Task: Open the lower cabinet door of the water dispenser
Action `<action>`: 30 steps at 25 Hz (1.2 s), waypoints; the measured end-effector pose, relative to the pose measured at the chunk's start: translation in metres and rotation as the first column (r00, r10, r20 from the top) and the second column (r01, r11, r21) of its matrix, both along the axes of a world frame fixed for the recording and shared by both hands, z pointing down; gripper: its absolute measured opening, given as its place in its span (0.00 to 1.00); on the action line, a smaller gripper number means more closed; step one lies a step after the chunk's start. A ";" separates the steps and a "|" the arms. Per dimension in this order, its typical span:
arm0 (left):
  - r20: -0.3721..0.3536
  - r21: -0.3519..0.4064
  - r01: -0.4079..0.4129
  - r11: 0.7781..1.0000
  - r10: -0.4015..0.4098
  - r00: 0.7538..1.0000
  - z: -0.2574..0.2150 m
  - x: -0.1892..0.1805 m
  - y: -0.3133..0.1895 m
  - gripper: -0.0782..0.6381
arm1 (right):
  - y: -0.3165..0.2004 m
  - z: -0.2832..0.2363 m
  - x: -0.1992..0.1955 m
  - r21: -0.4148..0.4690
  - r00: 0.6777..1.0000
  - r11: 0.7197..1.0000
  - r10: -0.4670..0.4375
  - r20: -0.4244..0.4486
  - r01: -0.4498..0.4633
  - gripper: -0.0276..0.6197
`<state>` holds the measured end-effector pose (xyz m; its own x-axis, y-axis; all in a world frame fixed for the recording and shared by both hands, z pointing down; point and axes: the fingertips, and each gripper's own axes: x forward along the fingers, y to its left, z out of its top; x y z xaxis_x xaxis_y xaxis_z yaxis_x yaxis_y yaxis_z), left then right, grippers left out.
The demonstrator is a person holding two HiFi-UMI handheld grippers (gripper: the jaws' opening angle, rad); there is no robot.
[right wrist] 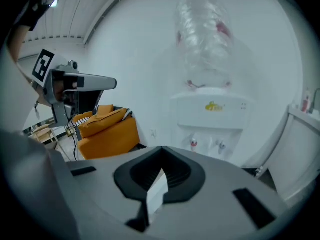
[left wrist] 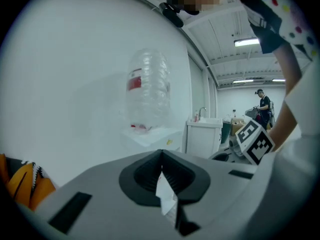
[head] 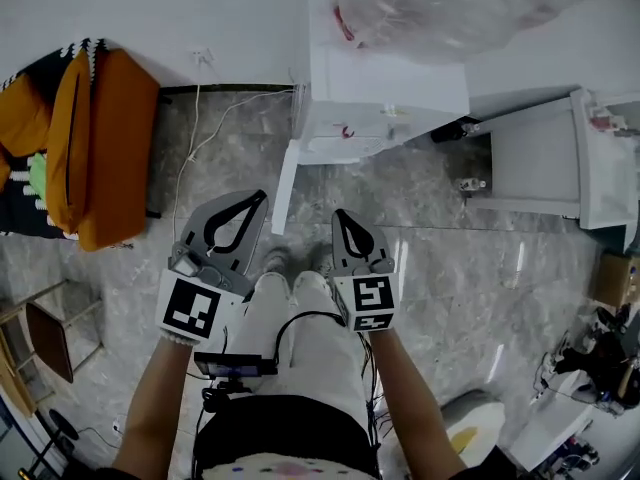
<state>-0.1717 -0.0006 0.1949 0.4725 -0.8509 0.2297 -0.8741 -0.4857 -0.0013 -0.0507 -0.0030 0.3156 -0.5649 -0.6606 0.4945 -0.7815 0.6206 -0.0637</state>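
The white water dispenser (head: 385, 93) stands against the wall with a clear bottle (head: 440, 8) on top. At its foot a white door panel (head: 285, 190) stands swung out toward me on the left side. Both grippers hang in front of it over the floor, apart from it. My left gripper (head: 262, 198) is shut with nothing in it, and so is my right gripper (head: 340, 214). The left gripper view shows the dispenser (left wrist: 150, 134) and bottle (left wrist: 147, 91) past the closed left gripper (left wrist: 161, 154). The right gripper view shows the dispenser (right wrist: 212, 116), its taps (right wrist: 193, 144) and the closed right gripper (right wrist: 161, 149); its body hides the lower cabinet.
An orange armchair (head: 100, 148) stands at the left wall. A white cord (head: 200, 128) runs down the wall to the floor. A white sink cabinet (head: 535, 163) stands right of the dispenser. A small stool (head: 50, 333) is at lower left. A person (left wrist: 263, 106) stands far back.
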 end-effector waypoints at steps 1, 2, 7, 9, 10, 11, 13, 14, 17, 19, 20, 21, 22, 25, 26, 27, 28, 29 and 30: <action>0.002 0.010 -0.006 1.000 0.006 1.000 -0.010 0.002 0.001 0.12 | -0.001 -0.013 0.005 0.018 1.000 1.000 0.009 -0.002 -0.009 0.05; 0.000 0.022 -0.010 1.000 0.010 1.000 -0.020 0.004 0.001 0.12 | -0.002 -0.027 0.011 0.037 1.000 0.999 0.019 -0.005 -0.019 0.05; -0.040 0.074 -0.012 0.997 0.015 0.999 -0.069 0.016 0.007 0.12 | 0.004 -0.085 0.036 0.106 0.998 0.992 0.064 0.008 -0.064 0.05; -0.037 0.088 -0.009 0.996 0.012 0.999 -0.083 0.020 0.009 0.12 | 0.004 -0.107 0.043 0.139 0.997 0.988 0.072 0.018 -0.074 0.05; -0.034 0.096 -0.008 0.995 0.011 0.999 -0.090 0.022 0.010 0.12 | 0.005 -0.117 0.046 0.155 0.997 0.985 0.073 0.025 -0.076 0.05; -0.032 0.102 -0.008 0.995 0.011 0.999 -0.096 0.025 0.012 0.12 | 0.005 -0.127 0.049 0.174 0.997 0.982 0.073 0.034 -0.077 0.05; -0.030 0.113 -0.010 0.994 0.013 0.999 -0.107 0.030 0.015 0.12 | 0.007 -0.147 0.053 0.213 0.996 0.974 0.065 0.053 -0.075 0.05; -0.032 0.119 -0.008 0.993 0.012 0.999 -0.112 0.033 0.016 0.12 | 0.007 -0.156 0.056 0.227 0.996 0.971 0.064 0.058 -0.075 0.05; -0.037 0.128 0.005 0.992 0.000 0.999 -0.127 0.037 0.020 0.12 | 0.008 -0.177 0.067 0.241 0.996 0.967 0.083 0.031 -0.088 0.05; -0.032 0.130 0.011 0.991 -0.007 0.999 -0.134 0.039 0.022 0.12 | 0.009 -0.193 0.069 0.255 0.997 0.964 0.072 0.037 -0.079 0.05; -0.030 0.130 0.015 0.991 -0.011 0.999 -0.137 0.039 0.022 0.12 | 0.008 -0.203 0.068 0.273 0.997 0.959 0.060 0.057 -0.073 0.05; -0.029 0.132 0.020 0.991 -0.016 0.999 -0.140 0.040 0.022 0.12 | 0.008 -0.211 0.067 0.291 0.996 0.954 0.053 0.073 -0.072 0.05; -0.030 0.136 0.027 0.990 -0.023 0.999 -0.144 0.040 0.022 0.12 | 0.007 -0.217 0.068 0.307 0.995 0.949 0.051 0.080 -0.073 0.05; -0.029 0.153 0.040 0.987 -0.036 0.999 -0.153 0.039 0.022 0.12 | 0.008 -0.229 0.070 0.318 0.994 0.945 0.050 0.098 -0.078 0.05; -0.028 0.157 0.044 0.987 -0.040 0.999 -0.155 0.039 0.022 0.12 | 0.008 -0.232 0.071 0.320 0.994 0.944 0.048 0.103 -0.078 0.05; -0.028 0.161 0.047 0.986 -0.043 0.999 -0.157 0.039 0.021 0.12 | 0.008 -0.235 0.071 0.324 0.993 0.943 0.045 0.106 -0.078 0.05; -0.028 0.162 0.050 0.986 -0.046 0.999 -0.157 0.039 0.022 0.12 | 0.008 -0.238 0.071 0.328 0.993 0.941 0.043 0.108 -0.077 0.05; -0.026 0.161 0.052 0.986 -0.048 0.999 -0.157 0.039 0.022 0.12 | 0.008 -0.239 0.071 0.331 0.993 0.941 0.042 0.109 -0.076 0.05; -0.024 0.158 0.055 0.986 -0.051 0.998 -0.156 0.038 0.023 0.12 | 0.009 -0.240 0.071 0.332 0.993 0.940 0.042 0.109 -0.076 0.05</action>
